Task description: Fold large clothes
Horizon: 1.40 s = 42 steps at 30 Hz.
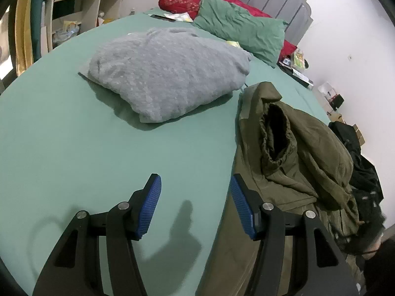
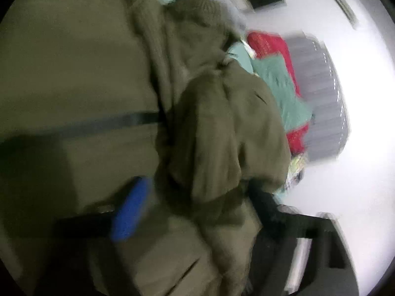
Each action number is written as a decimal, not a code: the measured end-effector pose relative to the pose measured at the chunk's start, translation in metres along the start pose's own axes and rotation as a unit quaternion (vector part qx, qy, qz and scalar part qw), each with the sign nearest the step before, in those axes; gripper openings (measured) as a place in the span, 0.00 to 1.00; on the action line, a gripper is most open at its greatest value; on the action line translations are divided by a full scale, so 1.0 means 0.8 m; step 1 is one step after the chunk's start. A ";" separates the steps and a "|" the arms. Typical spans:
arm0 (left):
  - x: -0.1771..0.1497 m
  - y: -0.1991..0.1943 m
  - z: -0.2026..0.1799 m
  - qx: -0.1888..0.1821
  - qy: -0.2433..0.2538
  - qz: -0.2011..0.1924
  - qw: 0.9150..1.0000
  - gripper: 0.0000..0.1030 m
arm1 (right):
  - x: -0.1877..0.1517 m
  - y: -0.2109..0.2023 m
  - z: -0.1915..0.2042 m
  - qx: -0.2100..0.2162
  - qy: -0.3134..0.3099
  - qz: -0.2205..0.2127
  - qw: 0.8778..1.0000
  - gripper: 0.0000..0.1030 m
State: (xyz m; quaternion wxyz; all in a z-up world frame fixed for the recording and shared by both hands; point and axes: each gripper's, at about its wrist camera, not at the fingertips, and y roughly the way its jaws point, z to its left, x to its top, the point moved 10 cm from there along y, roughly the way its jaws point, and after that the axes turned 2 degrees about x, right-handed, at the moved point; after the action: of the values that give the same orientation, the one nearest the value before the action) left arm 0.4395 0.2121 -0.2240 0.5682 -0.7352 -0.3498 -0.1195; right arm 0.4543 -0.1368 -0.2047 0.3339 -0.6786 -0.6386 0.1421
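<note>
Right of the folded grey fleece [image 1: 165, 74], on the near corner of the green sheet [image 1: 61, 135]: olive coat [image 1: 296, 153], heaped and spilling over the bed edge. Looks unfolded yet, so judged the opening step, getting hold of the garment to spread it flat.

Left gripper [image 1: 195, 187]: hovers over bare sheet on the near side of the fleece, jaws apart, nothing between the blue ribbed pads [image 1: 150, 204]; outer finger overlaps the coat's hem in view, contact not certain.

Right gripper [image 2: 197, 187]: pushed close into the coat [image 2: 74, 61], fingers set wide with a thick fold bulging between them; too blurred to say whether the pads press on it.

Next move probably calls for a firm pinch through several layers, then a lift and pull toward the open sheet in front of the fleece, with the left taking a second edge.

Coat: heavy, matte woven shell, padded, soft deep creases; gathered elastic cuff [image 1: 274, 133] gaping as a dark oval. Fleece: nubbly, plush, a rounded pillow-like bundle. Sheet: smooth, taut, faintly wrinkled.
</note>
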 end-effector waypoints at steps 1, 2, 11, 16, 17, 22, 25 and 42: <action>0.002 -0.001 0.001 -0.002 -0.003 -0.001 1.000 0.60 | 0.004 -0.012 -0.015 0.009 0.043 -0.013 0.999 0.97; 0.002 -0.002 0.002 -0.003 -0.006 -0.002 1.000 0.60 | 0.015 -0.023 -0.031 0.011 0.072 -0.024 0.997 0.97; -0.008 0.012 -0.011 -0.009 0.004 0.018 1.000 0.60 | 0.075 0.106 -0.100 0.155 0.180 0.028 0.971 0.97; -0.013 0.018 -0.023 -0.034 -0.005 0.036 0.999 0.60 | 0.076 0.129 -0.003 0.219 0.161 0.049 0.961 0.85; -0.013 0.017 -0.025 -0.038 -0.005 0.037 0.999 0.60 | 0.077 0.121 -0.002 0.213 0.182 0.036 0.959 0.85; -0.022 0.009 -0.031 -0.038 0.010 0.036 0.999 0.60 | 0.075 0.048 -0.055 0.143 0.302 -0.061 0.941 0.91; -0.029 0.005 -0.036 -0.037 0.019 0.037 0.998 0.60 | 0.072 0.059 -0.019 0.245 0.332 -0.033 0.911 0.97; -0.185 -0.106 0.009 0.031 -0.018 0.017 0.999 0.60 | -0.102 -0.070 -0.013 0.198 0.415 0.015 0.888 0.97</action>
State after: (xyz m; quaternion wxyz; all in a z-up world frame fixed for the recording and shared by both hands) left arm 0.2753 0.1717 -0.2477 0.5864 -0.7249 -0.3514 -0.0853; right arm 0.4057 -0.2207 -0.1805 0.6935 -0.6053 -0.3900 -0.0240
